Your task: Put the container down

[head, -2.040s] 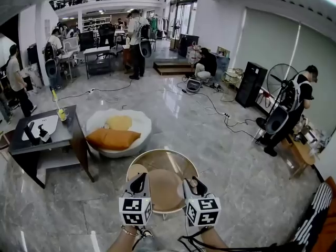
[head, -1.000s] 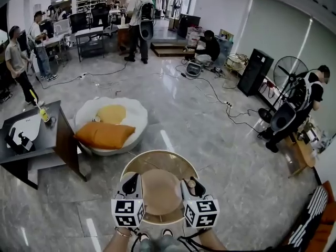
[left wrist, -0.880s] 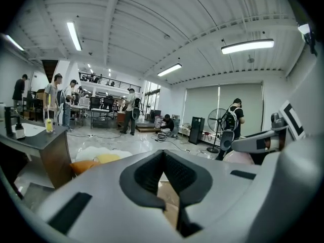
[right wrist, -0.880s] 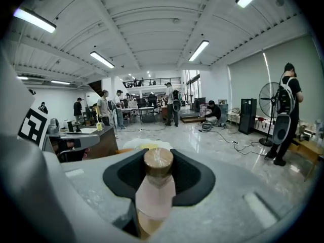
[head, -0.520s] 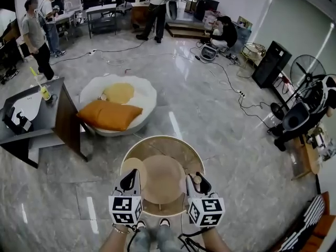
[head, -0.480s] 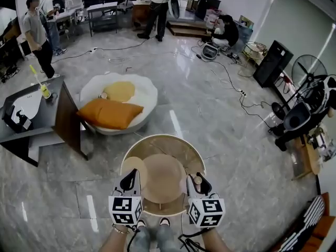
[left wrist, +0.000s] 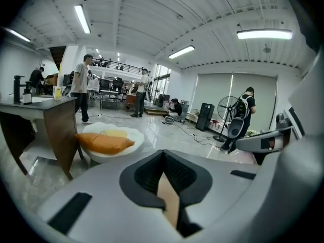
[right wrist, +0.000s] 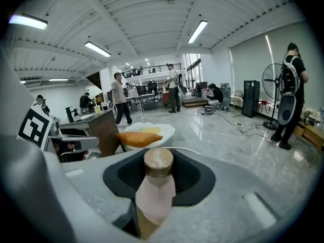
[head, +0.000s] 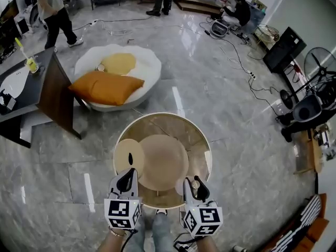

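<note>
A pale pink bottle [right wrist: 153,189] with a tan cap [right wrist: 158,161] stands upright between the jaws of my right gripper [right wrist: 157,184], which is shut on it. In the head view the right gripper [head: 193,189] holds the bottle [head: 195,184] over the near right rim of a round glass table [head: 157,114]. My left gripper [head: 126,181] is shut on a thin tan disc [head: 129,156], held over the table's near left part. The left gripper view shows the left gripper [left wrist: 164,186] pinching that tan disc [left wrist: 169,201] edge-on.
A tan round base [head: 164,161] shows through the glass top. A white round cushion bed with an orange pillow [head: 105,87] lies beyond the table, with a dark desk [head: 31,88] at the left. Fans [head: 310,109] and floor cables stand at the right. People stand further back.
The head view has tipped down and the round table now fills more of the picture. Both grippers keep their hold and sit over the table's near edge.
</note>
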The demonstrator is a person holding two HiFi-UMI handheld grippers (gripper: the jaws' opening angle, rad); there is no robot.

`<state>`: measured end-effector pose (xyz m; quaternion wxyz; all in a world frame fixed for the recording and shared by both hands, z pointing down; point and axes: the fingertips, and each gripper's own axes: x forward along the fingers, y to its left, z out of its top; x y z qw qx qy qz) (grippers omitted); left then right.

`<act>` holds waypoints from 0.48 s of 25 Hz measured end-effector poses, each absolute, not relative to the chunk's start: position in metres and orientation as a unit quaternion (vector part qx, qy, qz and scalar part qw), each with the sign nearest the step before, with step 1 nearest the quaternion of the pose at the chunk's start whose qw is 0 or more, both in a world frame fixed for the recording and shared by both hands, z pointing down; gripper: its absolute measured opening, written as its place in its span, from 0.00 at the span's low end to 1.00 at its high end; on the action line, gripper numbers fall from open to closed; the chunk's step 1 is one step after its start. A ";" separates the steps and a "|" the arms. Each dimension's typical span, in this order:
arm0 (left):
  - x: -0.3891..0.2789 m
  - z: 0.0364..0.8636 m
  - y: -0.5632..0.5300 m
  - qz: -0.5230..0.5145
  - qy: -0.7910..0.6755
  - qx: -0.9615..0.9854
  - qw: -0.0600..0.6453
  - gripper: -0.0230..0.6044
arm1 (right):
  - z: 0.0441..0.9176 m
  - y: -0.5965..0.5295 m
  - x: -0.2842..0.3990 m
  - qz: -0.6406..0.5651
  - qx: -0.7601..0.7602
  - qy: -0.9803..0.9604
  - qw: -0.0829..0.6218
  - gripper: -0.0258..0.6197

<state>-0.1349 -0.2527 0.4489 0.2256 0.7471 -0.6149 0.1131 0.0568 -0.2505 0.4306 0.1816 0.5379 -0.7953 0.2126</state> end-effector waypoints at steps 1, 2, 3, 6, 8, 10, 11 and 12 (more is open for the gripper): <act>-0.134 0.461 -0.253 0.116 -0.614 0.747 0.228 0.03 | 0.443 -0.250 0.057 0.216 0.539 -0.794 0.181 0.25; -0.132 0.472 -0.254 0.118 -0.613 0.746 0.230 0.03 | 0.456 -0.249 0.058 0.218 0.540 -0.792 0.182 0.25; -0.130 0.483 -0.254 0.120 -0.612 0.746 0.233 0.03 | 0.468 -0.249 0.059 0.220 0.541 -0.791 0.184 0.25; -0.125 0.509 -0.252 0.127 -0.607 0.746 0.241 0.03 | 0.502 -0.249 0.062 0.225 0.542 -0.786 0.192 0.25; -0.122 0.525 -0.250 0.134 -0.604 0.747 0.243 0.03 | 0.520 -0.248 0.064 0.232 0.544 -0.782 0.195 0.25; -0.119 0.539 -0.248 0.137 -0.602 0.747 0.247 0.03 | 0.535 -0.245 0.067 0.235 0.545 -0.780 0.198 0.25; -0.119 0.546 -0.247 0.138 -0.602 0.746 0.249 0.03 | 0.541 -0.244 0.068 0.235 0.545 -0.780 0.199 0.25; -0.119 0.552 -0.248 0.139 -0.602 0.745 0.250 0.03 | 0.547 -0.244 0.069 0.234 0.546 -0.779 0.201 0.25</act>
